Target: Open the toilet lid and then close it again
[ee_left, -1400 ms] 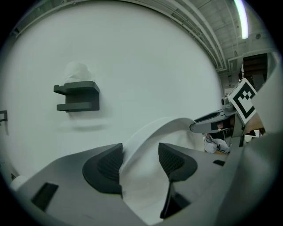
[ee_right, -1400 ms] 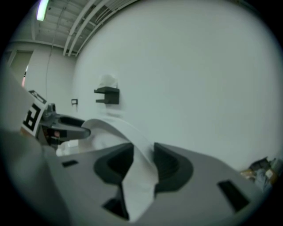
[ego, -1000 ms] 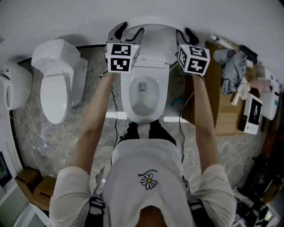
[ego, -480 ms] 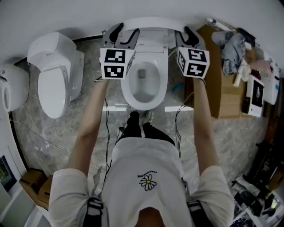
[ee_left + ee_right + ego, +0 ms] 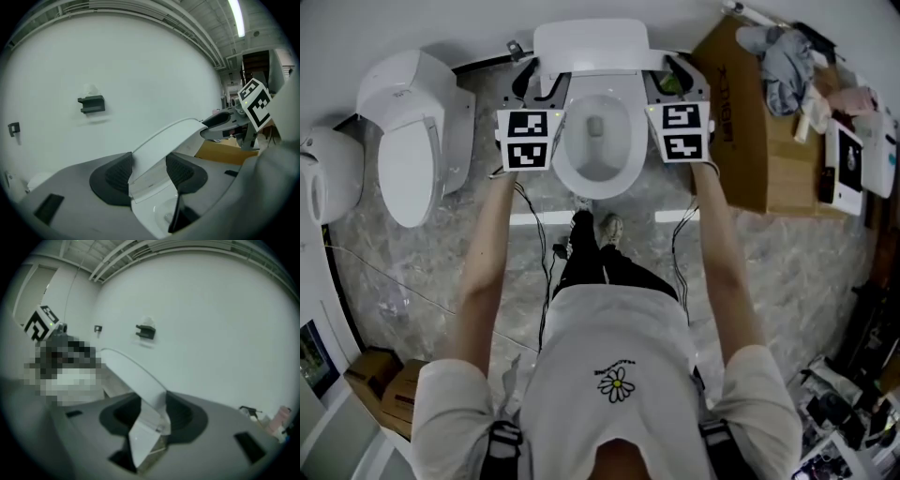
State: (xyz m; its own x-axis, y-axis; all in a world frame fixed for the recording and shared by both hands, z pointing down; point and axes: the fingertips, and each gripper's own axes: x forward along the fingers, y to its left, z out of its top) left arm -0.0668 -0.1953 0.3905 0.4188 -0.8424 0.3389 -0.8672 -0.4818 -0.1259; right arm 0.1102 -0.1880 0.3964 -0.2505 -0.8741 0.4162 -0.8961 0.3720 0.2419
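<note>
A grey marbled floor [image 5: 422, 272] runs up to a white wall [image 5: 441, 23], and the toilet [image 5: 630, 159] stands at the floor's far edge, straight ahead of the person. A second toilet [image 5: 408, 141] with its cover down sits to the left. A cardboard box [image 5: 741, 112] with a bundle of cloth [image 5: 783, 56] on top stands just beside the toilet on the right.

The bowl lies uncovered. The toilet lid [image 5: 591, 45] is raised at the toilet's back edge, near the wall, tilted rather than fully upright.

The left gripper [image 5: 542, 82] sits at the lid's left side edge and the right gripper [image 5: 673, 80] at its right side edge, so the lid spans between them. In the left gripper view the lid's edge fills the gap between the ribbed pads [image 5: 115, 176], which are clamped on it, the jaws having just been closing. In the right gripper view the lid's other edge sits between the pads [image 5: 124, 416] and both touch it, though these jaws have just been opening a little.
</note>
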